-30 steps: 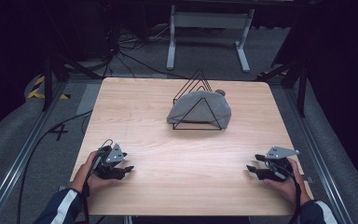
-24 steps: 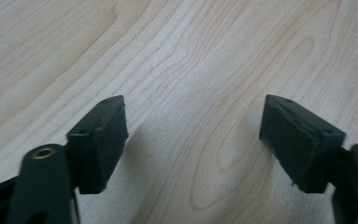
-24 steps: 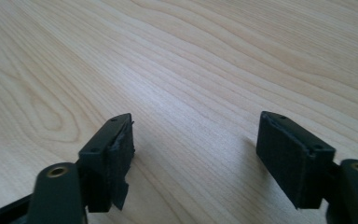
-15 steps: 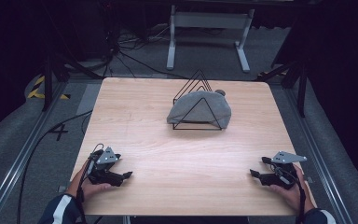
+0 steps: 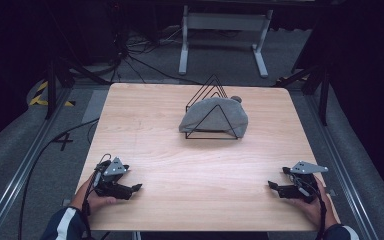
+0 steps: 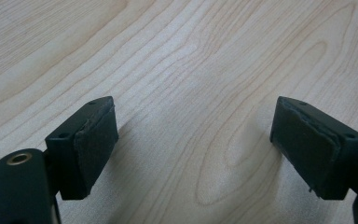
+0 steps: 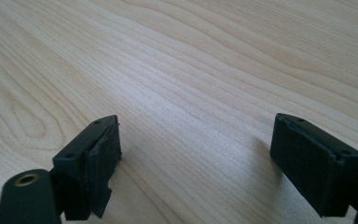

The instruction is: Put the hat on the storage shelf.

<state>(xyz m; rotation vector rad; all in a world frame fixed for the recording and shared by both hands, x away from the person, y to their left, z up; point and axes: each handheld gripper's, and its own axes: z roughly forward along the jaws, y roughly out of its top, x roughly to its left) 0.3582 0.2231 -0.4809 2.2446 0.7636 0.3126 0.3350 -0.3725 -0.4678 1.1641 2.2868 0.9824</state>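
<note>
Both hands rest low at the near edge of the light wood desk (image 5: 200,165), forearms coming in from 6 o'clock. The left hand (image 5: 94,197) sits at about 7 o'clock, its left claw (image 5: 130,189) pointing across the desk toward 3 o'clock; the right hand (image 5: 311,200) sits at about 5 o'clock, its right claw (image 5: 276,188) pointing toward 9 o'clock. In each gripper view the two black jaws stand wide apart with nothing but bare wood grain between them, close above the surface. A grey cloth bundle (image 5: 215,116) lies in a black wire rack (image 5: 212,112) toward 12 o'clock, well apart from both claws. A broad bare stretch of desk lies between the claws and the rack.
</note>
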